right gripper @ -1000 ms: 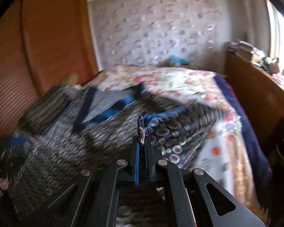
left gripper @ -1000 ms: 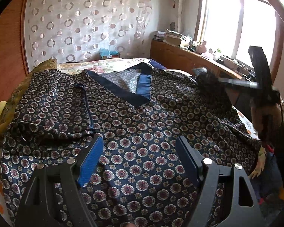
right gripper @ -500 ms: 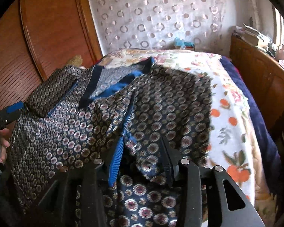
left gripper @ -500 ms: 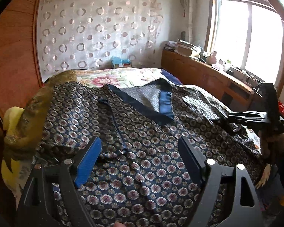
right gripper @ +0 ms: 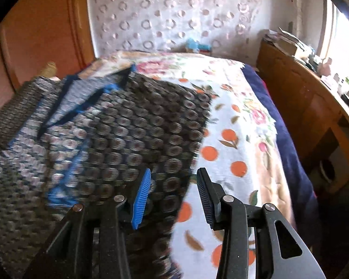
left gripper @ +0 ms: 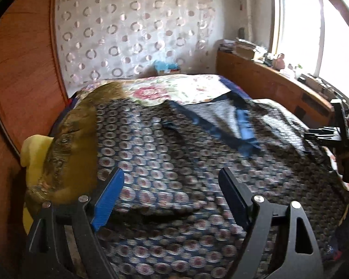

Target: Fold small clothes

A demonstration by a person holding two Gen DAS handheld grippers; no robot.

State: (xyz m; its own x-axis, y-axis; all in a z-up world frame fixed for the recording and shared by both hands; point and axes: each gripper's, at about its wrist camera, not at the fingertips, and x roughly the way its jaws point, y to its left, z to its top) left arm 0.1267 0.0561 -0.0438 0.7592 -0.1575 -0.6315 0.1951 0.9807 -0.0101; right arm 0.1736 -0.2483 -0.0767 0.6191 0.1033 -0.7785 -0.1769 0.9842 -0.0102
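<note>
With the patterned robe (right gripper: pixel 132 125) spread flat on the floral bedsheet (right gripper: pixel 239 134), both the left gripper (left gripper: pixel 169 193) and right gripper (right gripper: pixel 172 186) hang spread and empty, so each should pinch one clean edge before folding inward.

Daylight pours in through the window (left gripper: pixel 314 44) on the right, so bright that the panes blow out to plain white and the sill clutter beside them washes pale. The far curtain (left gripper: pixel 132 34) is evenly lit and fairly crisp. Nearer the lens, the patterned garment (left gripper: pixel 174 158) smears with motion blur, its circles dragged into streaks; the right wrist view shows the same smear across the garment and the floral bedsheet (right gripper: pixel 235 139). Both views bulge like a fishbowl, the wooden wall panel (left gripper: pixel 23 74) bowing inward, and the corners fall to black vignette. Shadows are soft, pooling under the cloth's folds
</note>
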